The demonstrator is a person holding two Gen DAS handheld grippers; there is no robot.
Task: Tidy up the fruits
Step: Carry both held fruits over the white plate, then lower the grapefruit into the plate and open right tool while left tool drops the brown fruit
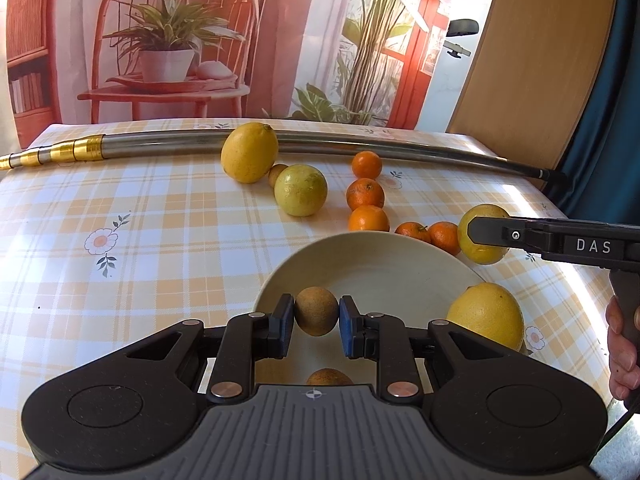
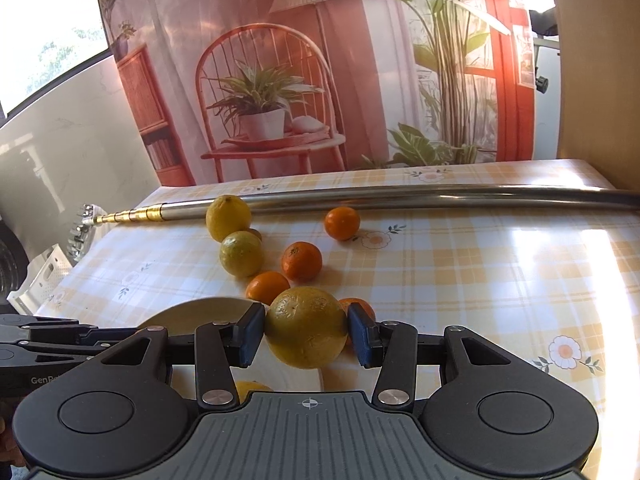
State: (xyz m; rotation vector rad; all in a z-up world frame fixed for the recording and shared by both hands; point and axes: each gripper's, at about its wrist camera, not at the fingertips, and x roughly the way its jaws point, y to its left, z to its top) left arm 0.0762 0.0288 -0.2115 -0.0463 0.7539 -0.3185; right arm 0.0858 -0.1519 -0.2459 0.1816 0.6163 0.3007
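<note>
My left gripper (image 1: pixel 317 315) is shut on a small brown fruit (image 1: pixel 316 310), held over a cream bowl (image 1: pixel 384 264). Inside the bowl lie a large yellow citrus (image 1: pixel 486 316) and another brown fruit (image 1: pixel 329 377), partly hidden by the gripper body. My right gripper (image 2: pixel 306 330) is shut on a big yellow citrus (image 2: pixel 306 326) just right of the bowl (image 2: pixel 208 310); the left wrist view shows the same fruit (image 1: pixel 480 252). Loose on the cloth lie a lemon (image 1: pixel 249 152), a yellow-green fruit (image 1: pixel 301 196), a small brown fruit (image 1: pixel 277 174) and several mandarins (image 1: pixel 366 194).
A long metal telescopic pole (image 1: pixel 180 142) with gold sections lies across the far side of the checked tablecloth (image 1: pixel 140 240). A printed backdrop (image 1: pixel 240 40) hangs behind the table. A wooden panel (image 1: pixel 532 60) stands at the right. A hand (image 1: pixel 622 356) grips the right tool.
</note>
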